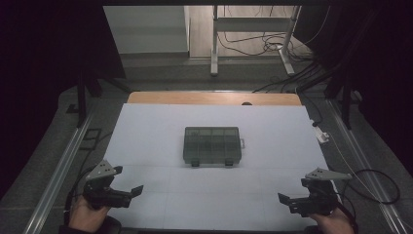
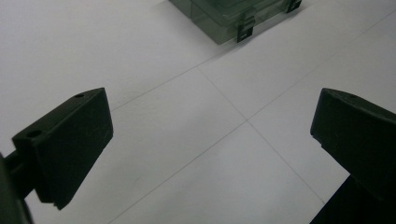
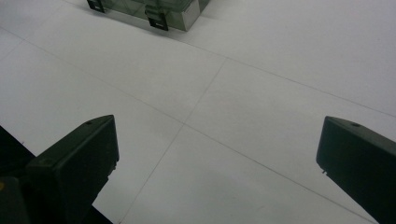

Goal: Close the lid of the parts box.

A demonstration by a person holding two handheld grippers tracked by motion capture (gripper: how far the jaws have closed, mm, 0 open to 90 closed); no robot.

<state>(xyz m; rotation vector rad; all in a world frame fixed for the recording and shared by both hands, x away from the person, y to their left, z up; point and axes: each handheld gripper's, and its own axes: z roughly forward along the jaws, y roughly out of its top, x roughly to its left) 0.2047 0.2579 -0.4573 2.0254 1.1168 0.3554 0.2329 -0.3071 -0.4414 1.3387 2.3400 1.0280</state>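
A dark translucent compartment box [image 1: 212, 145] with its lid closed and two black latches on its near side lies in the middle of the white table sheet [image 1: 156, 126]. My left gripper [image 1: 127, 195] rests at the near left corner, held by a hand, jaws spread wide with nothing between them. My right gripper [image 1: 287, 201] sits at the near right corner, also open and empty. In the left gripper view the box [image 2: 233, 16] shows at the top edge beyond the gripper [image 2: 210, 140]. From the right gripper [image 3: 217, 163], the box [image 3: 149, 9] lies at the top left.
A wooden table edge [image 1: 214, 98] shows past the white sheet. A small white part [image 1: 321, 135] lies off the sheet's right edge. Metal rails [image 1: 58, 170] run along both sides, and cables [image 1: 272, 46] and a frame stand on the floor behind.
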